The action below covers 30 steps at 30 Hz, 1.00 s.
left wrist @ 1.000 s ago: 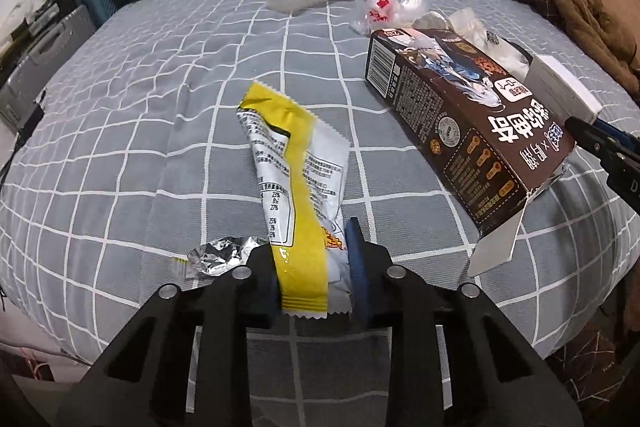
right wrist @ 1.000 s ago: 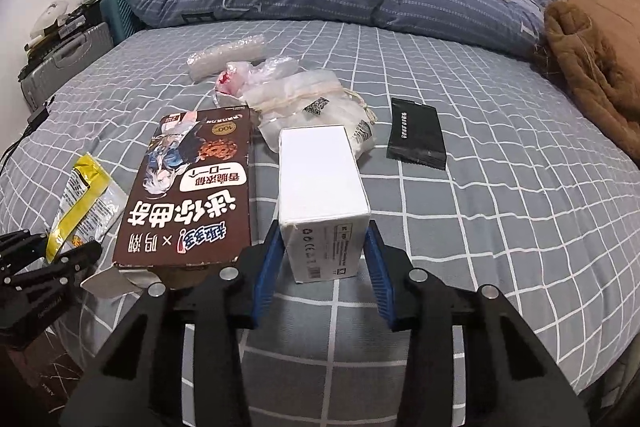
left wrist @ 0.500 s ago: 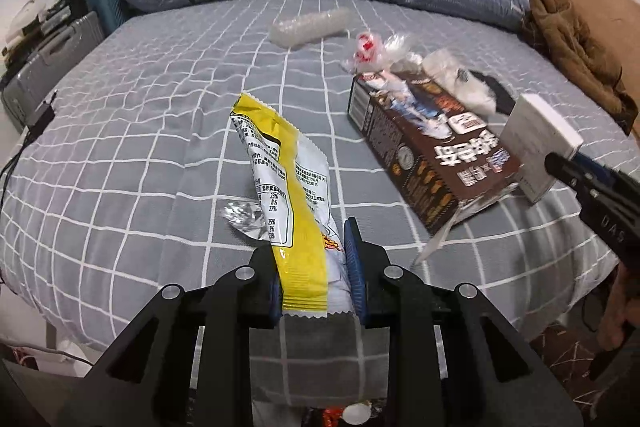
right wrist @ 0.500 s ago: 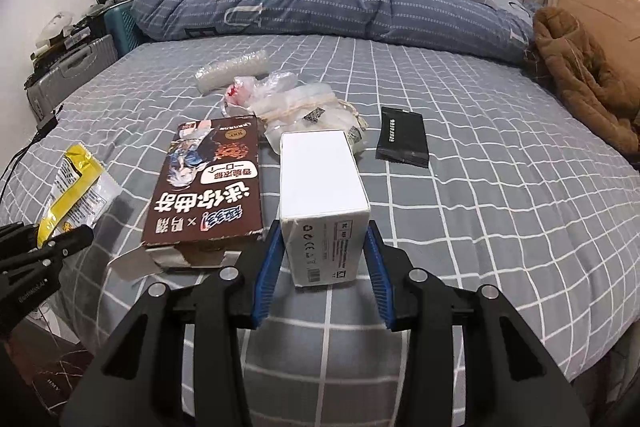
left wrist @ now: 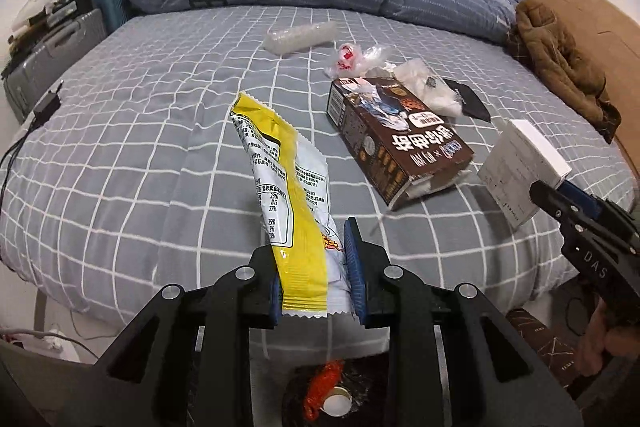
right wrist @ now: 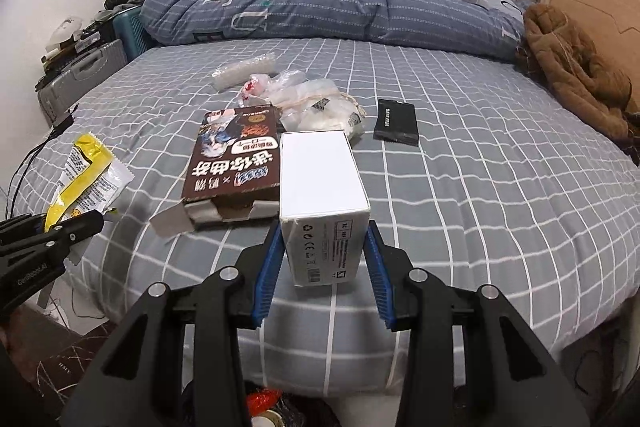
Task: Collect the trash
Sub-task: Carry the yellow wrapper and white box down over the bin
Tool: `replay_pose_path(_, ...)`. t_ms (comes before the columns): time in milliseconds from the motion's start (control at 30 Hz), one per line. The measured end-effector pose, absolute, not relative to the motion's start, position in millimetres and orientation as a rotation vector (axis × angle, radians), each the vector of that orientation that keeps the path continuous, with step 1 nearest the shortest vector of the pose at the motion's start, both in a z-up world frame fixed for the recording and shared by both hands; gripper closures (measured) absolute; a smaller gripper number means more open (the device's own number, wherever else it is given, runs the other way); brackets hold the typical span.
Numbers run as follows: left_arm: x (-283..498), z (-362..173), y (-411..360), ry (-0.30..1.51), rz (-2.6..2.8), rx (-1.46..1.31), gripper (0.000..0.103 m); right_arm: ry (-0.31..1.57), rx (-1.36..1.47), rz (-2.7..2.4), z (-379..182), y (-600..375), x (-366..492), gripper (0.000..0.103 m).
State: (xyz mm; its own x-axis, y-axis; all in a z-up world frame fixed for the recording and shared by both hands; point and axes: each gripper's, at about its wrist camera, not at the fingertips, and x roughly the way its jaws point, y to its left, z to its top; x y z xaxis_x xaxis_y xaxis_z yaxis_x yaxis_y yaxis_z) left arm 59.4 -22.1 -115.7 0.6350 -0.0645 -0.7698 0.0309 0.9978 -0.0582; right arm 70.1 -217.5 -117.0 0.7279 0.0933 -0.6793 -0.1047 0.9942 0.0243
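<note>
**Both grippers loaded; bin lies directly beneath**

- Left gripper (left wrist: 316,279): pinching the bottom seam of a yellow-and-white snack wrapper (left wrist: 288,187). The wrapper's long axis runs up and away from the fingers, out over the bed (left wrist: 120,131).
- Right gripper (right wrist: 320,267): clamped on the short end of a white box (right wrist: 320,183), long axis pointing forward, lifted clear of the bedding.
- Trash bin (left wrist: 332,399): dark opening with an orange scrap inside, straight below the left gripper and just off the bed's near edge; also seen under the right gripper (right wrist: 264,411).
- Judgement: each load needs only a downward drop; the left sits more squarely over the opening.
- Remaining on bed: brown snack carton (right wrist: 236,163), clear plastic bags (right wrist: 304,99), black packet (right wrist: 396,123).
</note>
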Motion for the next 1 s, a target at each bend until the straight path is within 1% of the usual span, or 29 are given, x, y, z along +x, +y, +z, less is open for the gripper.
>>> replay_pose_path(1000, -31, -101, -44, 0.899, -0.102, -0.053, 0.078, 0.755, 0.001, 0.113, -96, -205, -37, 0.064)
